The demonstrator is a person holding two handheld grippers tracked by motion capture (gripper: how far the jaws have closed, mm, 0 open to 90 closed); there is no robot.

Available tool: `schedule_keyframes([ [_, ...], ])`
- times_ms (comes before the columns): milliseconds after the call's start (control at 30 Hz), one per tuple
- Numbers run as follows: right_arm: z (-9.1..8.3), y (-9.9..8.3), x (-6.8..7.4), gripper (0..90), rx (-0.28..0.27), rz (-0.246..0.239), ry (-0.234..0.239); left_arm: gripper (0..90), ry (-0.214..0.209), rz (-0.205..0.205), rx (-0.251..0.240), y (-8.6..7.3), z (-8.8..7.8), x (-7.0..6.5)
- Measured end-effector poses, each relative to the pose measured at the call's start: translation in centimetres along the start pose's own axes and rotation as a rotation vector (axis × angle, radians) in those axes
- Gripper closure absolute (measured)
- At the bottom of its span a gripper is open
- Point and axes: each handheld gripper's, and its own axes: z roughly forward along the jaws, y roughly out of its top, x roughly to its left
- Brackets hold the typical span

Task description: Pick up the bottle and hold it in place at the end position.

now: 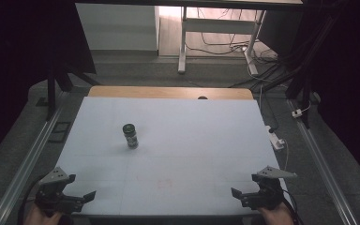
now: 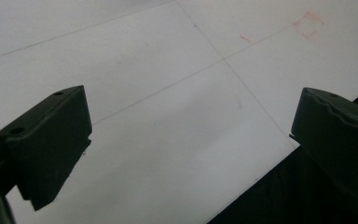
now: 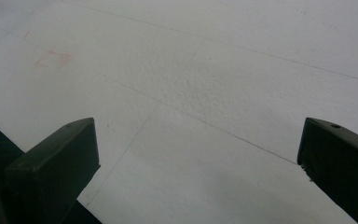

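A small dark jar with a green-black lid stands upright on the white table sheet, left of centre. My left gripper rests at the table's front left corner, open, with nothing between its jaws; in the left gripper view its gap frames bare white sheet. At the front right corner my right gripper is likewise open and empty, and its gap shows plain sheet. Both grippers are far from the jar.
A faint red mark sits on the sheet near the front middle. A wooden strip runs along the far edge. Metal rails flank the table. A white power strip lies off the right edge, with desk legs and cables beyond.
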Motion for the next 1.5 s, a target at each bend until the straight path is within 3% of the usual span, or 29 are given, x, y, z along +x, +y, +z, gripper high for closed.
schedule_keyframes([
  [167,0.0,0.0,0.0,0.0,0.003,-0.002,0.000,0.0,-0.003,0.009,-0.011,0.1,0.0,0.0],
  [500,0.1,0.0,0.1,0.0,0.008,-0.006,0.003,0.0,-0.050,0.027,-0.012,0.6,0.3,0.2],
  [933,0.1,0.0,0.0,0.0,0.008,0.000,0.006,0.0,-0.098,0.066,-0.058,1.7,1.5,0.3],
  [1500,0.2,0.1,0.1,0.0,0.014,-0.006,0.006,0.0,-0.054,0.097,-0.078,3.7,3.3,0.2],
])
